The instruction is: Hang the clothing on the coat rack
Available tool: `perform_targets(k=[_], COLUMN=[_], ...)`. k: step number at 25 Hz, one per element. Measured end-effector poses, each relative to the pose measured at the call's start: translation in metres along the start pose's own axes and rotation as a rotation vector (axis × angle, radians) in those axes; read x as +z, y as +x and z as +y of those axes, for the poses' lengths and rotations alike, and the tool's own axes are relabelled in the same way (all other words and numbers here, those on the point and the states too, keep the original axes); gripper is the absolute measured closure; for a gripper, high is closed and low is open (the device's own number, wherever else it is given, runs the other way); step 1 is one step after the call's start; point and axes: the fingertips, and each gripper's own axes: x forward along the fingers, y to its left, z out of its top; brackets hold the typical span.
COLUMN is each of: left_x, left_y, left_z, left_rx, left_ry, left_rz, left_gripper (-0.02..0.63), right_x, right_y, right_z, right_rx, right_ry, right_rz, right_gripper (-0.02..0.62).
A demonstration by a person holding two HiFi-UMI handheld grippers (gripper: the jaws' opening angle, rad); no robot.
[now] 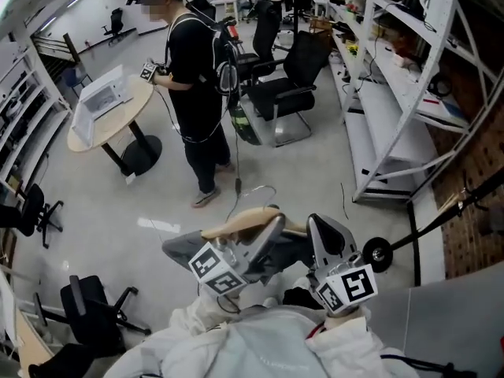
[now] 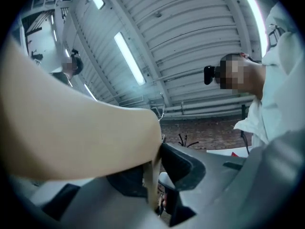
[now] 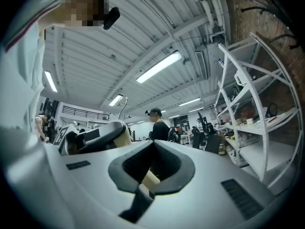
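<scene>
two grippers, left point(image 1: 265, 233) and right point(image 1: 325, 239), both clamped on one pale tan wooden hanger point(image 1: 236, 223), held between them close before us; one metal hook point(image 3: 120, 107).

Grey floor point(image 1: 315, 179) carries round wood table point(image 1: 81, 138) w/ white papers point(image 1: 102, 97), black office chairs point(image 1: 287, 93), white shelf rack point(image 1: 394, 124).

person in black point(image 1: 193, 77), round wooden table point(image 1: 83, 142), black office chairs point(image 1: 295, 69), white metal shelving point(image 1: 386, 109), brick wall point(image 1: 472, 235)
</scene>
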Motion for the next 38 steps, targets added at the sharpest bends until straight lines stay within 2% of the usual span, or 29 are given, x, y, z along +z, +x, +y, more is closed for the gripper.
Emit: perform_targets(k=[5, 11, 16, 26, 38], left_x=[-0.029, -0.085, -0.132, -0.211, -0.281], left_y=[0.047, 0.122, 0.186, 0.329, 0.428], left_z=[0.000, 0.003, -0.005, -0.029, -0.077], left_rx=[-0.108, -0.220, -0.347, -0.544, -0.748], left_ry=[-0.076, -0.162, -0.230, -0.324, -0.410], left_rz=[0.051, 0.111, 0.173, 0.248, 0.304], left_gripper=[0.509, 0.509, 0.509, 0.509, 0.509], right_x=[0.006, 0.005, 0.007, 0.037, 0.060], right_y=[-0.021, -0.047, -0.075, -0.123, -0.190], right_z=[-0.048, -0.135, -0.203, -0.348, -0.443], right_rx=[-0.145, -0.297, -0.448, -0.654, -0.860], right_ry=[-0.013, -0.022, -0.032, -0.074, -0.134], right_rz=[-0.008, -0.016, -0.042, -0.085, -0.121], right_gripper=[0.574, 0.574, 0.574, 0.574, 0.574])
